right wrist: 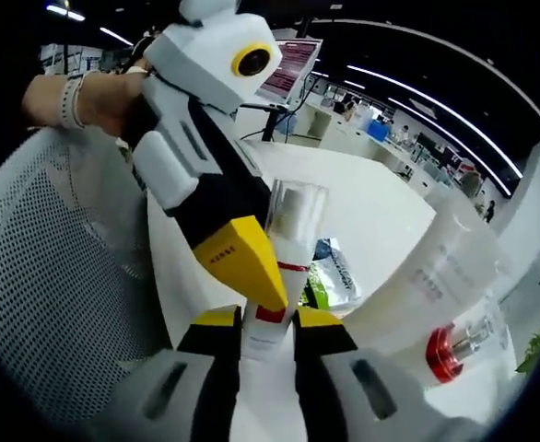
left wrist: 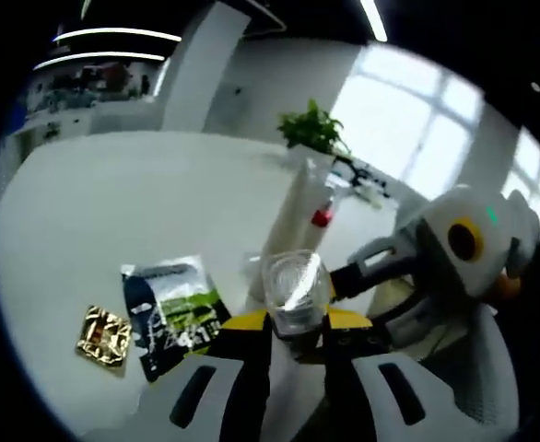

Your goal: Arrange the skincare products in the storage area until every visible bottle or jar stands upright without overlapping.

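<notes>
A white bottle with a clear cap (right wrist: 285,241) and a red band stands between my right gripper's (right wrist: 270,320) yellow-tipped jaws, which are shut on its lower body. My left gripper (right wrist: 249,262) comes in from the upper left, held by a hand (right wrist: 93,99), with one yellow jaw against the bottle's upper part. In the left gripper view the clear cap (left wrist: 295,293) sits clamped between my left gripper's (left wrist: 296,324) jaws. The right gripper (left wrist: 367,269) reaches in from the right toward the same bottle. A tall white tube (right wrist: 433,276) and a red-capped bottle (right wrist: 443,354) stand just right of it.
A white mesh basket wall (right wrist: 58,276) curves along the left. A green and dark sachet (left wrist: 171,311) and a gold sachet (left wrist: 102,337) lie flat on the white table (left wrist: 113,212). A potted plant (left wrist: 311,129) stands at the far edge.
</notes>
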